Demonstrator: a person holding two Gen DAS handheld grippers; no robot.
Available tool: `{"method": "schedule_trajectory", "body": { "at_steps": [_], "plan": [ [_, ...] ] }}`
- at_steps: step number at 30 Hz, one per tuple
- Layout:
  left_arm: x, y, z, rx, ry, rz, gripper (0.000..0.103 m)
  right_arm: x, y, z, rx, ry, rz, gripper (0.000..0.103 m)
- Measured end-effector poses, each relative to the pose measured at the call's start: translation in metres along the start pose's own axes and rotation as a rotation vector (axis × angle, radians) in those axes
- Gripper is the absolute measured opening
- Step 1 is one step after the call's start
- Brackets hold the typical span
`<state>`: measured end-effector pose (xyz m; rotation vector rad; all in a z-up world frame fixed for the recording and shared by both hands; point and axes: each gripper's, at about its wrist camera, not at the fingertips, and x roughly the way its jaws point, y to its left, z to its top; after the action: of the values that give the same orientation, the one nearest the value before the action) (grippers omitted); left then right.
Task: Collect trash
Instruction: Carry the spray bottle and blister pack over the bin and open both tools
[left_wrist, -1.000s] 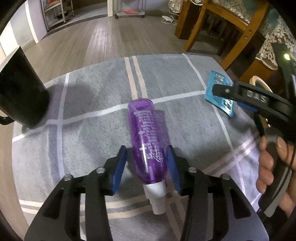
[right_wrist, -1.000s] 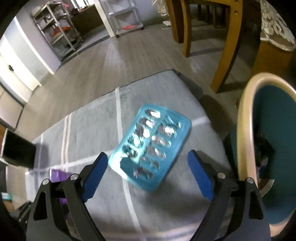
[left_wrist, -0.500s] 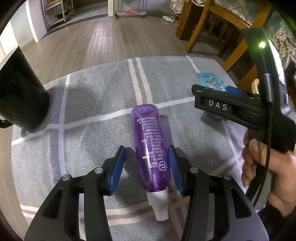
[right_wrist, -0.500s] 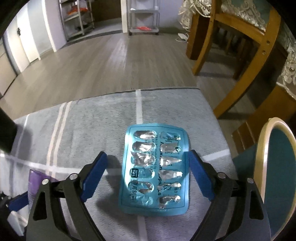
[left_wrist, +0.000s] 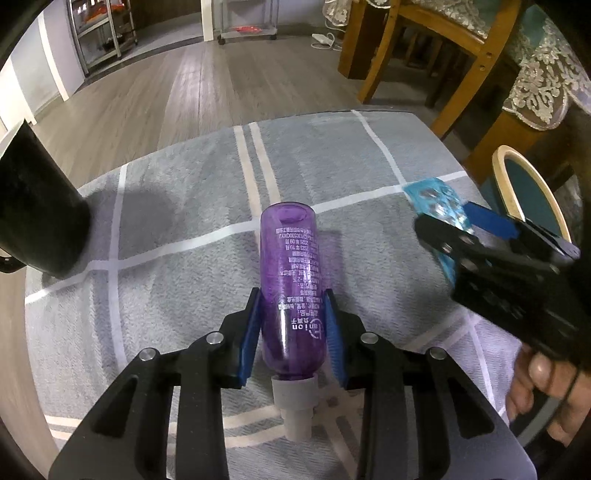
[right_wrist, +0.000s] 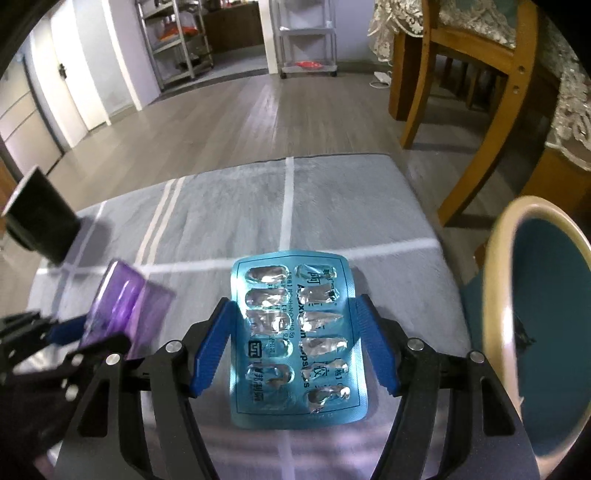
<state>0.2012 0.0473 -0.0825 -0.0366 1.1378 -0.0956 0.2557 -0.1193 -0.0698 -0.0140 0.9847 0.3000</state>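
A purple plastic bottle (left_wrist: 293, 288) with a white neck points its base away from me. My left gripper (left_wrist: 293, 325) is shut on it, and its far end is raised off the grey checked cloth (left_wrist: 177, 221). It also shows in the right wrist view (right_wrist: 122, 306). A blue empty pill blister pack (right_wrist: 295, 339) lies flat on the cloth. My right gripper (right_wrist: 295, 343) straddles it, with the blue pads touching both long edges. The pack also shows in the left wrist view (left_wrist: 439, 206).
A black cup (left_wrist: 37, 214) stands at the left of the cloth. A teal bin with a cream rim (right_wrist: 502, 295) stands beside the right edge. Wooden chair legs (right_wrist: 476, 140) and a lace-covered table stand beyond, with wood floor further back.
My left gripper has closed on the purple bottle and tilted it up. My right gripper has moved forward around the blister pack and narrowed onto its edges.
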Motion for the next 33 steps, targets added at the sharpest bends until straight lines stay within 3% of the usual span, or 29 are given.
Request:
{"method": "schedule_trajectory", "body": {
  "at_steps": [15, 33],
  "plan": [
    [-0.029, -0.031, 0.008, 0.039, -0.085, -0.046, 0.031, -0.103, -0.035, -0.017, 0.058, -0.179, 0.019, 0.069],
    [-0.06, -0.112, 0.034, 0.118, -0.174, -0.154, 0.031, -0.144, -0.117, -0.032, 0.175, -0.264, -0.075, 0.069]
  ]
}}
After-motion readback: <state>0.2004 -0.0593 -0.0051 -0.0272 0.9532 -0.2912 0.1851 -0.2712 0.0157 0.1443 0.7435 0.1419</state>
